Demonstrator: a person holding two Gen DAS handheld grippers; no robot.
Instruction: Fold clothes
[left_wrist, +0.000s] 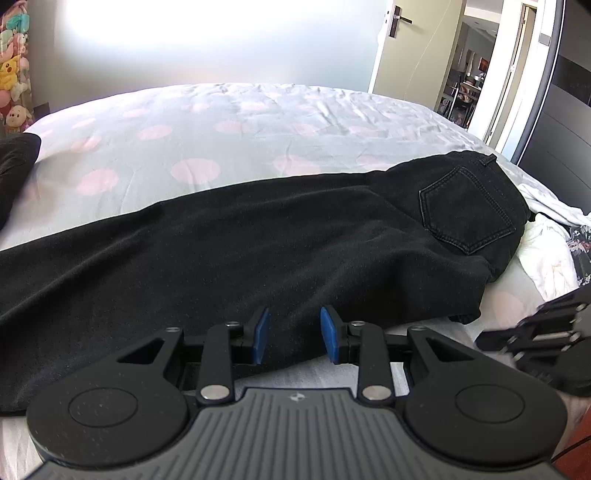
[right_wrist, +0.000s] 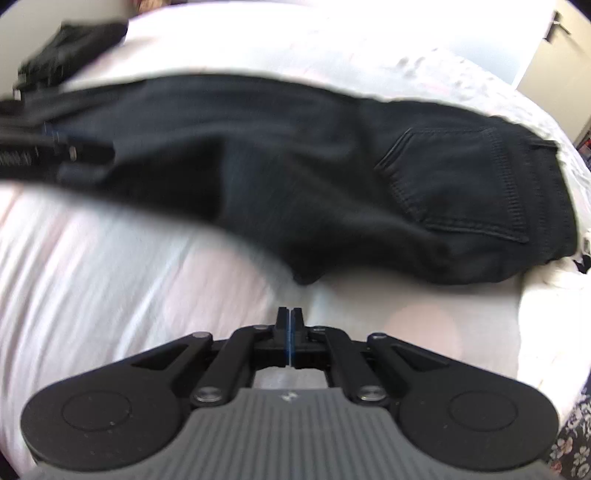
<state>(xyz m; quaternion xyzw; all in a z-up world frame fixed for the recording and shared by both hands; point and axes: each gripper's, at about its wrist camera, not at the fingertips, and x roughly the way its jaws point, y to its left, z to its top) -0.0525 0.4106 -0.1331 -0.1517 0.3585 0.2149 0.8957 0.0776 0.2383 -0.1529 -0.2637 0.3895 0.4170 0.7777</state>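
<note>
Black jeans (left_wrist: 258, 240) lie lengthwise across the bed, legs stacked, with the back pocket (left_wrist: 469, 210) up at the right end. My left gripper (left_wrist: 295, 332) sits at the jeans' near edge. Its blue pads (left_wrist: 261, 334) stand apart with flat black cloth between them and do not visibly press on it. In the right wrist view the same jeans (right_wrist: 332, 177) stretch across the sheet. My right gripper (right_wrist: 290, 314) is shut with nothing between its pads, over bare sheet just short of the jeans' near hem. The right gripper's body (left_wrist: 543, 339) shows blurred at the left view's right edge.
The bed has a pale sheet with pink dots (left_wrist: 192, 170). Another dark garment (left_wrist: 14, 166) lies at the far left, and white clothes (left_wrist: 546, 243) are heaped at the right. Plush toys (left_wrist: 14, 74) hang far left. A door (left_wrist: 399, 44) and a dark wardrobe (left_wrist: 565, 129) stand behind.
</note>
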